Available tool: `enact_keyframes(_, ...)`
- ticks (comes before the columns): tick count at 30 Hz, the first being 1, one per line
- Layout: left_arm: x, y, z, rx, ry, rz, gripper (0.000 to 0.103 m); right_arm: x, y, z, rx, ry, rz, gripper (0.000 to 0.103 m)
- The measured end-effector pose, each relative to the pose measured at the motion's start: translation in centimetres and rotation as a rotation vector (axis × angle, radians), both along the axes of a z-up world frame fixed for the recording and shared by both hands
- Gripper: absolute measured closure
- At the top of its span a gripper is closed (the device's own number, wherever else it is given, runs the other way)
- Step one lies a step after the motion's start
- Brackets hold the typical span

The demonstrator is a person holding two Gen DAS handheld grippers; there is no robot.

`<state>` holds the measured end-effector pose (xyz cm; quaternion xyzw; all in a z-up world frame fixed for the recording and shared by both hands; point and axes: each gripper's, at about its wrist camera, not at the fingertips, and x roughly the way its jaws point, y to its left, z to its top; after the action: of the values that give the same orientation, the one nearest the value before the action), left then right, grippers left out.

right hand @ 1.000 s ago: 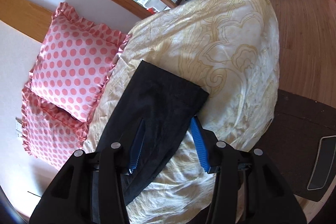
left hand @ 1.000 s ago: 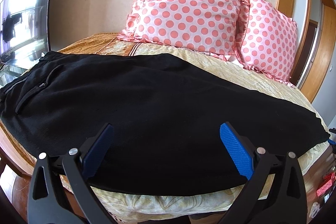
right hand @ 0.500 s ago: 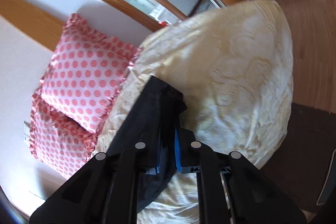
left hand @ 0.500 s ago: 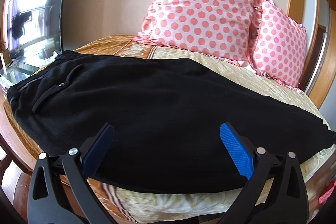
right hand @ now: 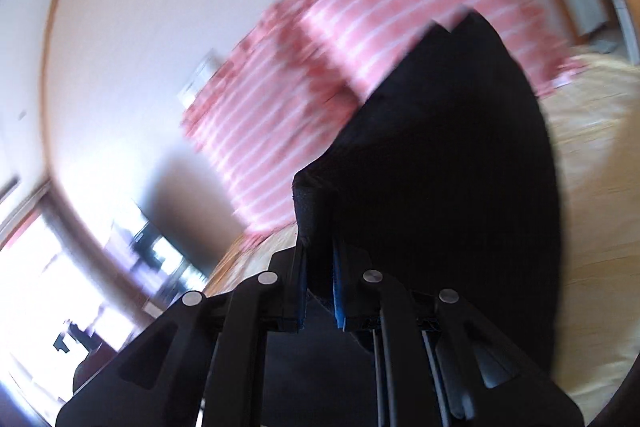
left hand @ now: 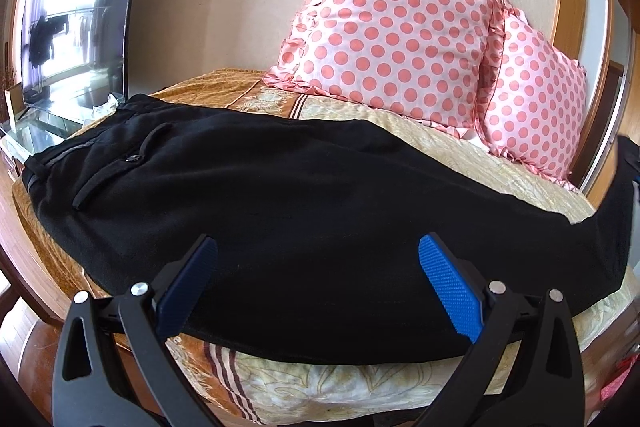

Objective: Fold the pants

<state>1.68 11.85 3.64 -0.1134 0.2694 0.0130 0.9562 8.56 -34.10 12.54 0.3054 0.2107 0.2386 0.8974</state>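
Observation:
Black pants [left hand: 280, 203] lie folded lengthwise across the bed, waistband at the left, leg ends at the right. My left gripper [left hand: 318, 267] is open and empty, its blue pads hovering over the near edge of the pants. My right gripper [right hand: 319, 263] is shut on the leg end of the pants [right hand: 440, 167] and lifts it off the bed; that view is motion-blurred. The lifted leg end shows at the right edge of the left wrist view [left hand: 616, 203].
Two pink polka-dot pillows [left hand: 400, 39] lean on the wall behind the pants. The bed has a yellow patterned cover [left hand: 500, 167]. A television [left hand: 76, 23] stands on a glass stand at the left. A wooden door frame [left hand: 600, 27] is at the right.
My right gripper closed on the leg end and swung it up and leftward off the bed. My left gripper has shifted a little and stays open.

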Motion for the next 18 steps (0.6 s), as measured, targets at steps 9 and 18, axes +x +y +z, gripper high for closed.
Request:
enact_keyframes(9,-1.6,1.9,0.6,-0.015,-0.027,0.047,0.002,3.5,19.6,-9.4,-0.213,0.245,0.437,0.092)
enact_keyframes(18,-2.2,5.0,0.6,-0.068,-0.044,0.124,0.002,4.0,20.6,-6.3,-0.186,0.162,0.428,0.092)
